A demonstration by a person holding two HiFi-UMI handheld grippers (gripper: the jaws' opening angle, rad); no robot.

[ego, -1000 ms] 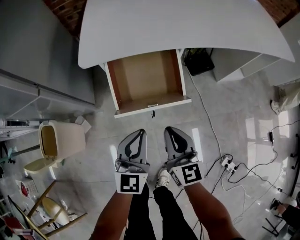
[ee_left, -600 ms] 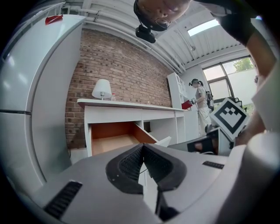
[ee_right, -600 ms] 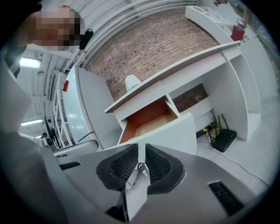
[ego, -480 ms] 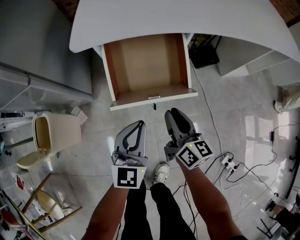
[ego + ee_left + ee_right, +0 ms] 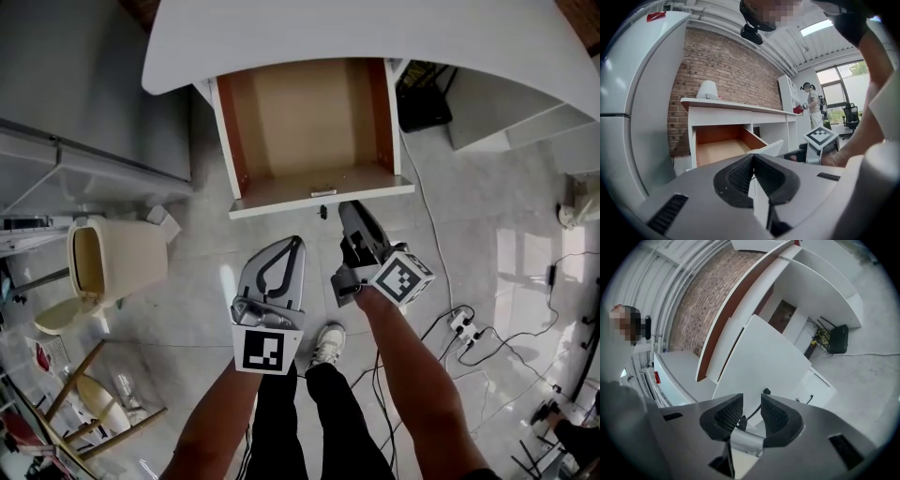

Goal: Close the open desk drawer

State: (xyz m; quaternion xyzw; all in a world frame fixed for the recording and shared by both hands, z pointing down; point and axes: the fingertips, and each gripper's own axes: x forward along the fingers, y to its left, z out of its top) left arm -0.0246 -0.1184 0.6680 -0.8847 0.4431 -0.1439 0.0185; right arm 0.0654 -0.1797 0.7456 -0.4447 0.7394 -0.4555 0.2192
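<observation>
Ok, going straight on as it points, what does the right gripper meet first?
Probably the white front panel of the open wooden drawer, beside its small dark knob; depth is unclear. Jaws of the right gripper have just been opening, nothing between them.

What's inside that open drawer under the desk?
The drawer shows only its bare brown bottom and sides; nothing lies in the part in view. Its back end sits under the white desk top, so that bit is hidden.

Pale floor (image 5: pixel 469 234), beige bin (image 5: pixel 122 261), white power strip (image 5: pixel 458 325)
</observation>
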